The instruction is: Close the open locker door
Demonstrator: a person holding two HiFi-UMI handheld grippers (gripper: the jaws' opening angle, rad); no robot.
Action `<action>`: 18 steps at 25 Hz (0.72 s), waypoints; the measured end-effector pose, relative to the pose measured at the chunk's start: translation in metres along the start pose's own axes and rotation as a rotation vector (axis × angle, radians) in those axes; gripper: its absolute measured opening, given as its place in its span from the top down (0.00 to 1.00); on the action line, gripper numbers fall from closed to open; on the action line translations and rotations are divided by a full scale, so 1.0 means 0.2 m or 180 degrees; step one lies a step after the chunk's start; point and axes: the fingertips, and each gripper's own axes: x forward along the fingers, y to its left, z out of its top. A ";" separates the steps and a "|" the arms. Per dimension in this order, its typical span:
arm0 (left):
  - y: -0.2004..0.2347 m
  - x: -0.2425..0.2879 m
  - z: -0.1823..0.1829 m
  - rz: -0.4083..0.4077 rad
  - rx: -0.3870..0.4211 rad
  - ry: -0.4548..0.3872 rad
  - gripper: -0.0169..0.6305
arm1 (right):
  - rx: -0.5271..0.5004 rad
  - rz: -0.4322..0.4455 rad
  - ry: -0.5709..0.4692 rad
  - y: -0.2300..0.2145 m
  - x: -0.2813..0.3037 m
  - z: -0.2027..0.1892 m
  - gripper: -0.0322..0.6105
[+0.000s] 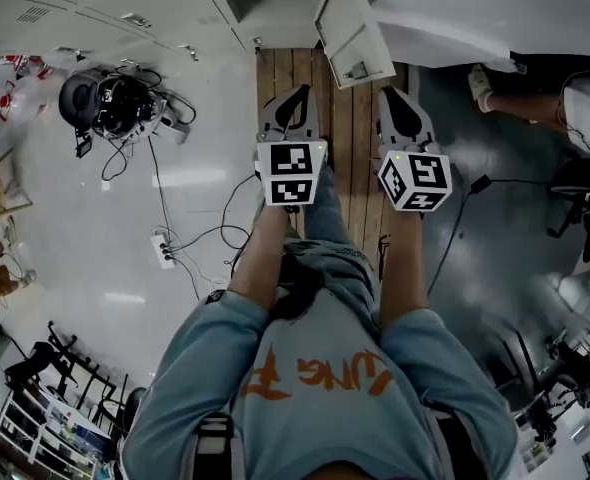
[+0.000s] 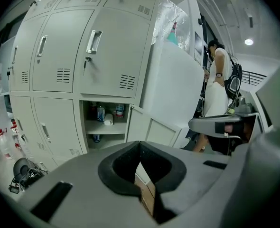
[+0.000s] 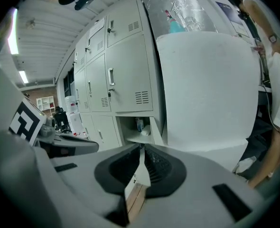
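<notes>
The open locker door (image 1: 353, 30) swings out from the bottom row of the grey locker bank (image 1: 95, 18), just ahead of both grippers. In the left gripper view the door (image 2: 152, 127) stands ajar to the right of its open compartment (image 2: 104, 122), whose shelf holds bottles. The right gripper view shows the same compartment (image 3: 140, 127) farther off. My left gripper (image 1: 293, 96) and right gripper (image 1: 395, 96) hover side by side over a wooden floor strip (image 1: 345, 158), short of the door and touching nothing. Both are shut and empty.
A big white panel (image 2: 178, 89) stands right of the open door. A person (image 2: 218, 80) stands beyond it; a foot (image 1: 483, 84) shows at right. A headset with cables (image 1: 115, 103) and a power strip (image 1: 163, 250) lie on the floor at left.
</notes>
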 end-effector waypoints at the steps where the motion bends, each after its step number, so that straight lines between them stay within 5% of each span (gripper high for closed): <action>1: -0.01 0.02 -0.01 0.0011 -0.0003 0.0013 0.94 | -0.0014 0.0023 0.0019 -0.01 0.01 -0.01 0.89; 18: -0.05 0.19 -0.17 0.0308 -0.0162 0.0257 0.94 | -0.0488 0.0383 0.0481 -0.21 0.18 -0.25 0.88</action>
